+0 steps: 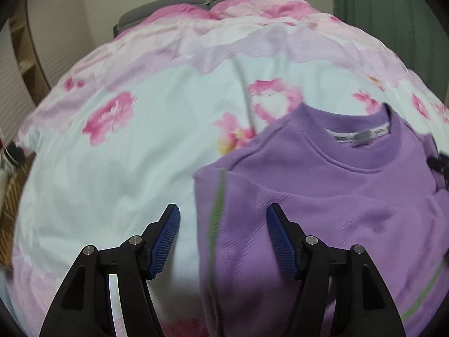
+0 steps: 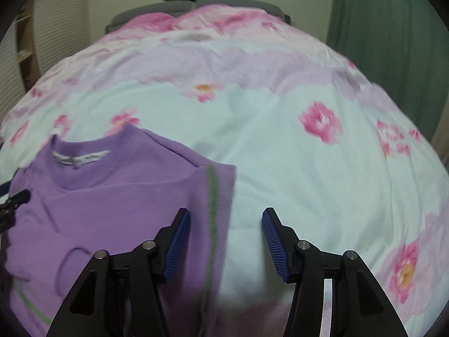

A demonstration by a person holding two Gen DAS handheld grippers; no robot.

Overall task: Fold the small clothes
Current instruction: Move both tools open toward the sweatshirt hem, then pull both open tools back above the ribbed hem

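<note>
The purple sweatshirt (image 1: 322, 196) lies flat on the floral bedspread (image 1: 112, 168), front up, with both sleeves already folded in across the chest; a green stripe runs down each folded side edge. It sits between the two claws, and each wrist view catches one side edge.

Going left to right: the left gripper (image 1: 223, 241) hangs above the garment's left folded edge with its jaws spread and nothing between the blue pads — released, touching no cloth. Seen from this claw, the neckline sits at about two o'clock and the folded edge runs from twelve down to six. The right gripper (image 2: 226, 245) hangs the same way over the right folded edge, jaws apart and empty, with the collar at about ten o'clock in its view.

The step in hand looks like the last fold, hem to collar or the reverse. To do it well, both claws should bite at matching points on the two side edges, catching every layer including the tucked sleeve. Then they should lift only a little and travel together — level with each other — so the crease lands square across the body.

The sweatshirt's long axis runs collar to hem, straight away from the person: the collar points toward the headboard (image 1: 196, 0) at twelve o'clock and the hem lies nearest, out of view below the claws.
</note>
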